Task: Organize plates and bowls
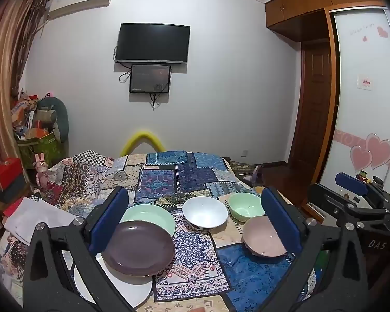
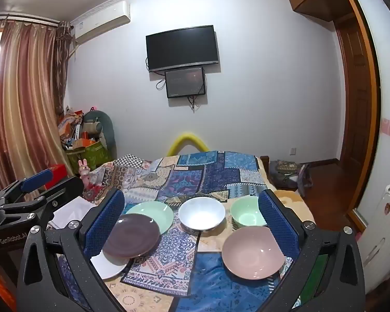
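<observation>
Nearest the cameras, both claws hang spread wide above the patchwork-covered bed, pinching nothing. The left claw [image 1: 192, 223] frames the dishes between its blue pads, and the right claw [image 2: 191, 222] does the same from a little further right; each also shows at the edge of the other's view.

On the near left of the patchwork cloth [image 2: 169, 257] lies a white plate [image 1: 122, 288], flat, with a dark purple plate [image 1: 139, 247] resting on its far part and overlapping it. Just behind, a pale green plate [image 1: 153, 214] sits partly under the purple plate's far rim.

On the near right stands a pink bowl [image 2: 252, 252], upright and apart from the plates. Beyond it, in the middle, is a white bowl [image 2: 201, 214], and to its right a green bowl [image 2: 247, 214], near the pink one; whether they touch cannot be told.

Further off, the cloth runs to the bed's far end, where a yellow foam arch [image 2: 188, 140] rises. On the far wall hang a dark television [image 2: 182, 48] and a smaller screen [image 2: 184, 82] beneath it. Curtains [image 2: 20, 104] fill the far left; a wooden door [image 2: 353, 91] stands at the right.
</observation>
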`<state>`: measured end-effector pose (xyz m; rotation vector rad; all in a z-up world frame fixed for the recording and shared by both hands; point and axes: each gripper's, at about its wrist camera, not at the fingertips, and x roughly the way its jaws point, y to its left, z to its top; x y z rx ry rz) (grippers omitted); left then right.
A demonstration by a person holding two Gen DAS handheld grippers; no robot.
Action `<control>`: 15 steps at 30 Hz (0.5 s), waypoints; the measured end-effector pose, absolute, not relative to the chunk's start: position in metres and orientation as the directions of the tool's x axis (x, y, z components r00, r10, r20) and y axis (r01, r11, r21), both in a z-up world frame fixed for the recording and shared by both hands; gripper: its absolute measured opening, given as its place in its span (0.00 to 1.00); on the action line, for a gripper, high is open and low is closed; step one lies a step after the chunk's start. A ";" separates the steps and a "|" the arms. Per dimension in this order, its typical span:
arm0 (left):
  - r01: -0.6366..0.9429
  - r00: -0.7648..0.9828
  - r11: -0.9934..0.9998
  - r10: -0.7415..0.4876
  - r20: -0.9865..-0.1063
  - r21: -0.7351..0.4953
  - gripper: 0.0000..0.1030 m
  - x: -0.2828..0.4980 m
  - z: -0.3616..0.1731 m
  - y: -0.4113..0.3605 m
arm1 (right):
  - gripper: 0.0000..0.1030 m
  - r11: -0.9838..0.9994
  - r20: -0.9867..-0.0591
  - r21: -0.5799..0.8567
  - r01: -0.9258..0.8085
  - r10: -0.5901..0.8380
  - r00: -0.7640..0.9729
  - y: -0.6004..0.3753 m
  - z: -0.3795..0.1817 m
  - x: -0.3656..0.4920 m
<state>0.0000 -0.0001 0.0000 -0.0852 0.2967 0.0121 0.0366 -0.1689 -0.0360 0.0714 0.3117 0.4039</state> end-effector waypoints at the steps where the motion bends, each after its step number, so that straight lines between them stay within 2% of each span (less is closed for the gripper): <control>1: -0.028 0.956 0.996 0.002 -0.293 -0.084 1.00 0.000 0.000 0.000 | 1.00 0.918 -0.283 0.131 -0.375 0.397 0.873 -0.169 -0.036 0.037; 15: -0.016 0.952 0.999 0.002 -0.306 -0.044 1.00 0.002 -0.004 -0.007 | 1.00 0.916 -0.281 0.139 -0.377 0.402 0.872 -0.173 -0.033 0.037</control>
